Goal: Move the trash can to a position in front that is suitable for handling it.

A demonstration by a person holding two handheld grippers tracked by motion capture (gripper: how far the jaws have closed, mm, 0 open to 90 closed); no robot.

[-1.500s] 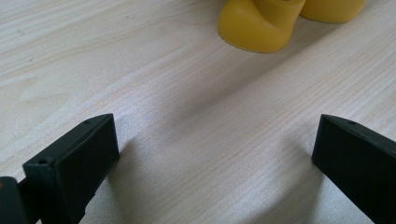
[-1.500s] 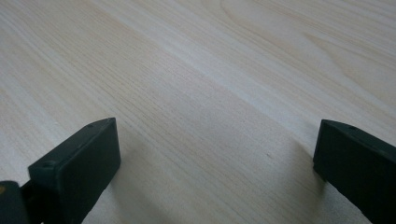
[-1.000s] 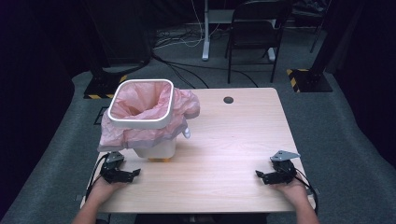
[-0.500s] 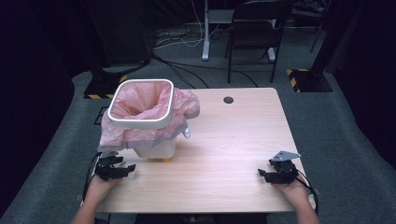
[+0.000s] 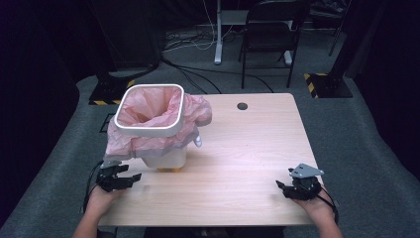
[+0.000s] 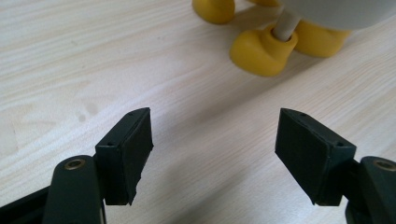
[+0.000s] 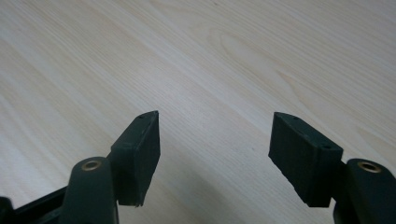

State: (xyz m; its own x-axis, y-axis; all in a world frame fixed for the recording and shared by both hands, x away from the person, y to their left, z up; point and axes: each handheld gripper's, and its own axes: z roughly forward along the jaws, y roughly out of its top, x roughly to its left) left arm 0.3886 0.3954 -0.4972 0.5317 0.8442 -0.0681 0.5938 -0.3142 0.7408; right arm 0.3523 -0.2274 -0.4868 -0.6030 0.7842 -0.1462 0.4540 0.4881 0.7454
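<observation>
A white bin with a square rim stands on the left half of the wooden table. A pink bag lines it and drapes over its sides. The bin rests on yellow feet, which lie just beyond my left gripper. That left gripper rests open on the table near the front left corner, with nothing between its jaws. My right gripper sits open near the front right, over bare wood, and it holds nothing.
A small dark hole marks the table's far edge. Beyond the table stand a black chair and a stand's post, with cables on the grey carpet. Black-and-yellow taped bases sit on the floor on both sides.
Both grippers have drawn back a little toward the table's front edge; the left one has also edged slightly left. The bin and bag have not moved.
</observation>
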